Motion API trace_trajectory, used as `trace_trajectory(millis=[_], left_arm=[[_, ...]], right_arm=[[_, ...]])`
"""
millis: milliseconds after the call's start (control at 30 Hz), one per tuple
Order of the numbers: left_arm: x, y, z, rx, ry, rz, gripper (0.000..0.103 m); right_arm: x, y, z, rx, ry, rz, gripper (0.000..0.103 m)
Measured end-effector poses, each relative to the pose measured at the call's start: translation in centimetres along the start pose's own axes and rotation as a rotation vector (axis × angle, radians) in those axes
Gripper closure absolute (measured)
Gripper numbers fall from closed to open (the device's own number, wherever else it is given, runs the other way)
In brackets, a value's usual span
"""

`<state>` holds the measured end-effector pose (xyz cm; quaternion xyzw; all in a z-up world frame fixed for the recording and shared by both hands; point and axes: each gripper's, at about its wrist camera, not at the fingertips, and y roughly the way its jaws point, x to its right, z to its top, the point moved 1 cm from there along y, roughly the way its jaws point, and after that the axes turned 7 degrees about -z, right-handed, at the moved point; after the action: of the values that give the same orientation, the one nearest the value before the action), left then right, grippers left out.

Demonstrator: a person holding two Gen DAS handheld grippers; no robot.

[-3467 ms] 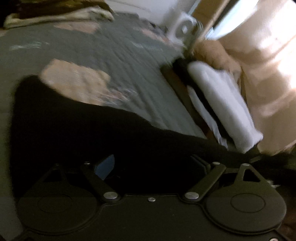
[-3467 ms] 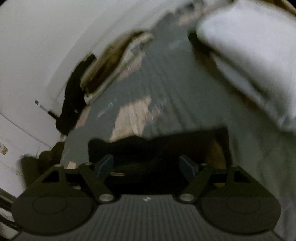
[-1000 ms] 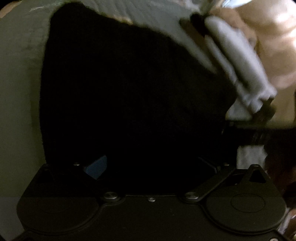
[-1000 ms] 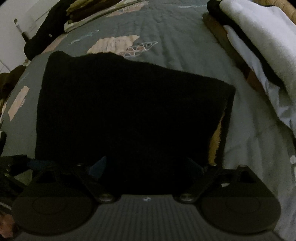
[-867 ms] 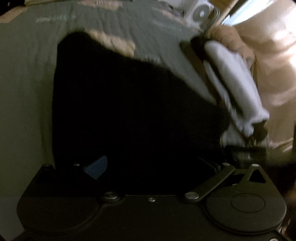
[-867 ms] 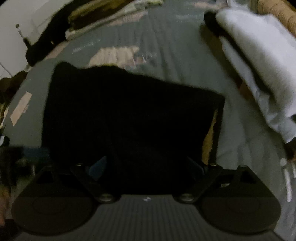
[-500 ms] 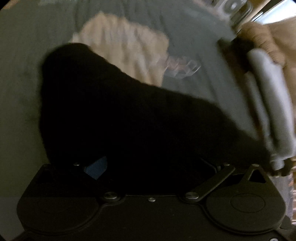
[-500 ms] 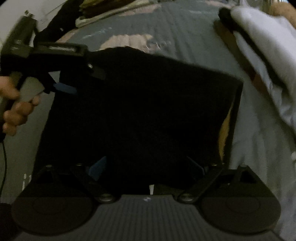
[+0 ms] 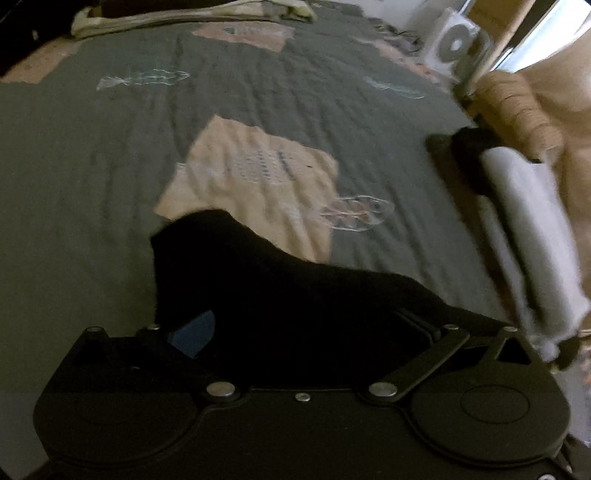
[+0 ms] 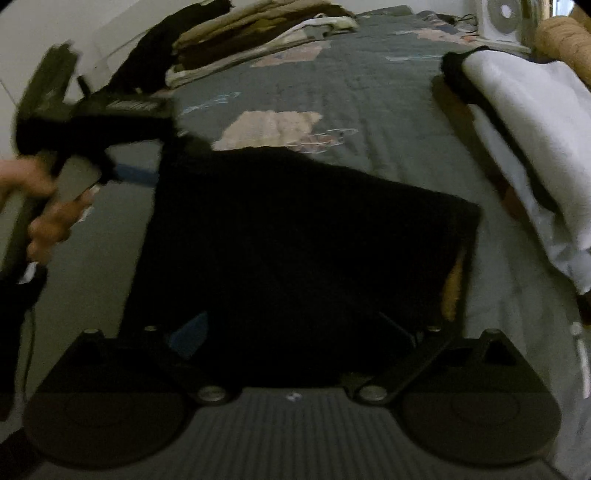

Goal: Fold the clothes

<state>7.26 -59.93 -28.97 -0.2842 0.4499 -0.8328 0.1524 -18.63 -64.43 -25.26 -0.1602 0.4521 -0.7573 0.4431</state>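
Evidently the black garment (image 10: 295, 236) was partway through its folding: it lay flat on the grey quilted bed (image 10: 369, 81), already squared into a rough rectangle, with a sliver of tan lining showing along its right edge. It sat in the open middle of the bed, presumably so that both hands had room to work it from the near side.

The right gripper (image 10: 295, 332) hovered low over the garment's near edge. Its fingers were spread wide, with the dark cloth beneath them rather than pinched, which read as a release or a readiness to take a fresh hold. The near edge is too dark to tell whether a pad brushed the fabric.

The left gripper (image 10: 144, 173) was held by the person's hand (image 10: 48, 218) at the garment's far left corner, tilted down toward it. In its own wrist view that corner stood up as a dark peak against a pale patch of the quilt (a sign, perhaps, that it was lifted rather than lying flat). One blue pad (image 9: 194, 332) showed at the left, well to the side, but the black cloth hid the rest, so I cannot tell whether these fingers were pinching the corner or merely standing over it.

Off to the right a folded white item (image 10: 535, 147) lay on a dark one near the bed's edge, and a stack of folded clothes (image 10: 258, 33) sat at the far end, likely kept apart as finished work.
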Motion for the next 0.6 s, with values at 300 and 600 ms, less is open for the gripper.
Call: trace_trajectory(millis=[300, 600], left_arm=[[-1.9, 8.3, -0.2, -0.118, -0.026, 0.103, 0.0], [-0.9, 3.8, -0.7, -0.068, 0.016, 0.064, 0.0]], right_arm=[[-1.7, 4.4, -1.9, -0.107, -0.086, -0.067, 0.0], [-2.0, 3.0, -1.8, -0.074, -0.118, -0.088, 0.0]])
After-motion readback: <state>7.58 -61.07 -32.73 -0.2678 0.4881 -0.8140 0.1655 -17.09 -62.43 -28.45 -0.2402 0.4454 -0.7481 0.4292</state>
